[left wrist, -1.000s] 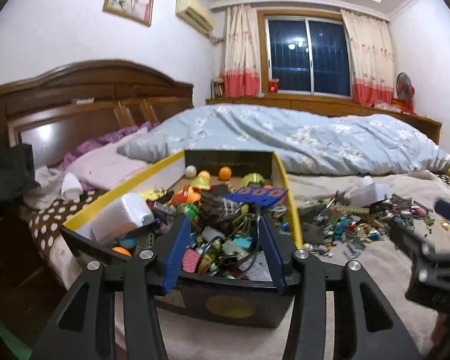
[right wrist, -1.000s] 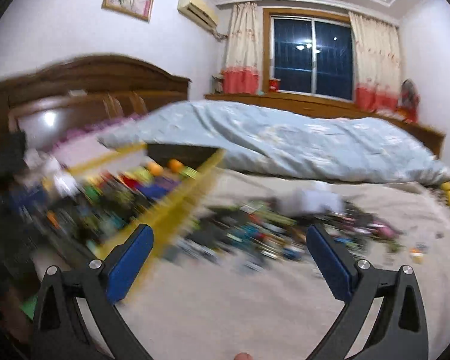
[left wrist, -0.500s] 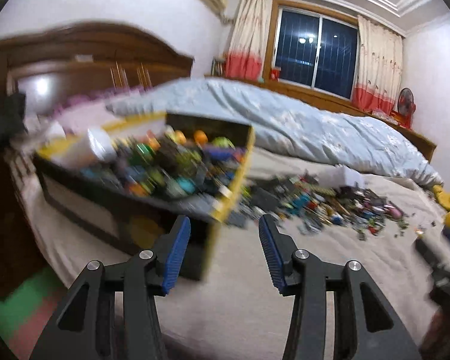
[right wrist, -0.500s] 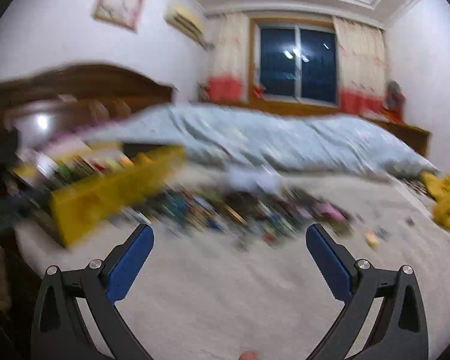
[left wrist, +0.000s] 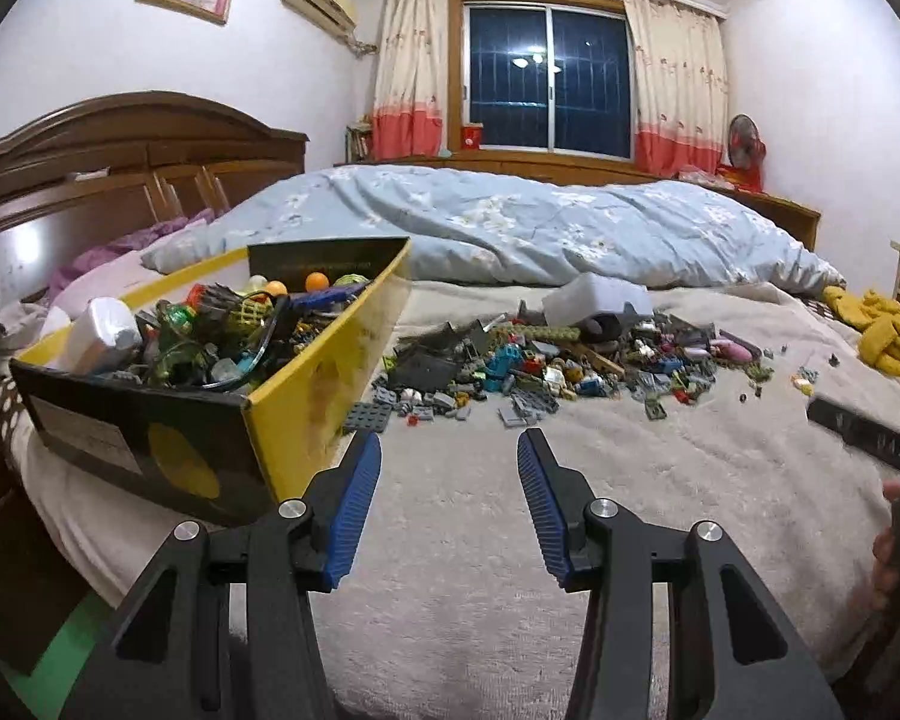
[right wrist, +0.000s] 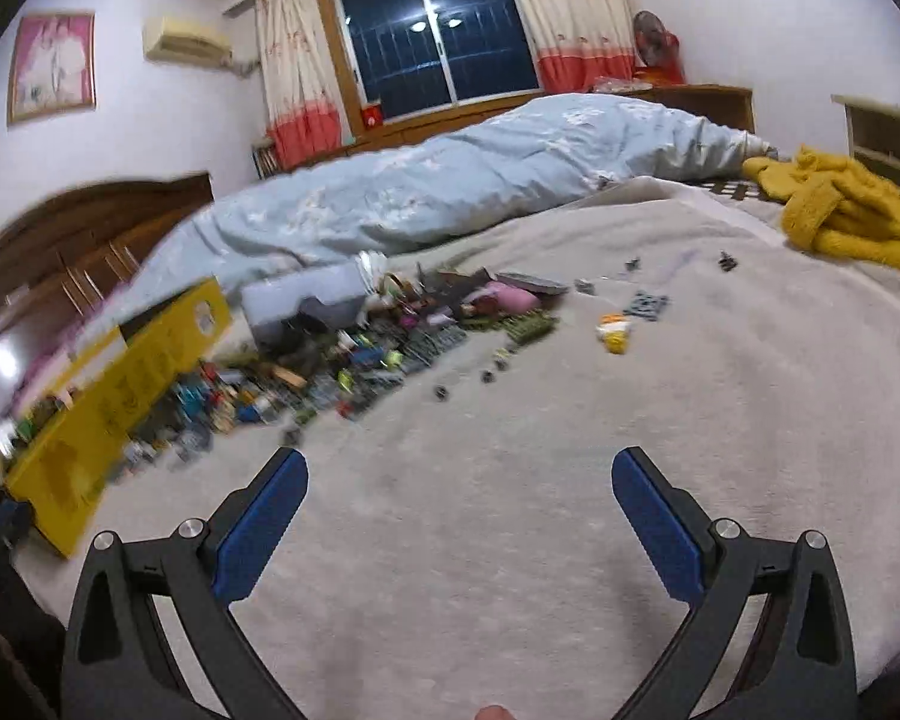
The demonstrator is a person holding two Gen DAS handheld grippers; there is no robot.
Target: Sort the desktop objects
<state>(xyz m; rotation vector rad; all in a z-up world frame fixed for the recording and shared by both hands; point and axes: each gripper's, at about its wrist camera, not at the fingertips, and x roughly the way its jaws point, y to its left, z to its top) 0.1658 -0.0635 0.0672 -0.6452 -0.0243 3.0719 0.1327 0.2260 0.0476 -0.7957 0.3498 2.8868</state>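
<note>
left wrist view: the left gripper [left wrist: 449, 450] is hovering over bare cream blanket [left wrist: 462, 540], its blue-padded jaws standing partly spread with nothing lying between them. the pile of small toy bricks [left wrist: 546, 363] is lying on the blanket ahead of the jaws, well apart from them, with a pale grey block [left wrist: 594, 294] sitting at its far edge. the yellow-and-black box [left wrist: 330, 372] is resting just left of the pile, brimming with mixed toys (orange balls, a white bottle and green pieces are showing above its rim); its near corner is sitting close to the left jaw, and grey plates from the pile are lying against its yellow side. a light blue quilt [left wrist: 510, 222] is lying across the bed behind. part of the other tool is showing at the right edge with a hand [left wrist: 888, 564] on it.

right wrist view (tilted and somewhat blurred): the right gripper [right wrist: 459, 468] is hanging over empty blanket, its jaws spread wide and holding nothing. the pile [right wrist: 354, 354] is stretching up and left of the jaws, the box [right wrist: 120, 390] is lying at far left, stray pieces are scattering to the right of the pile, and a mustard garment [right wrist: 840, 210] is lying at upper right
</note>
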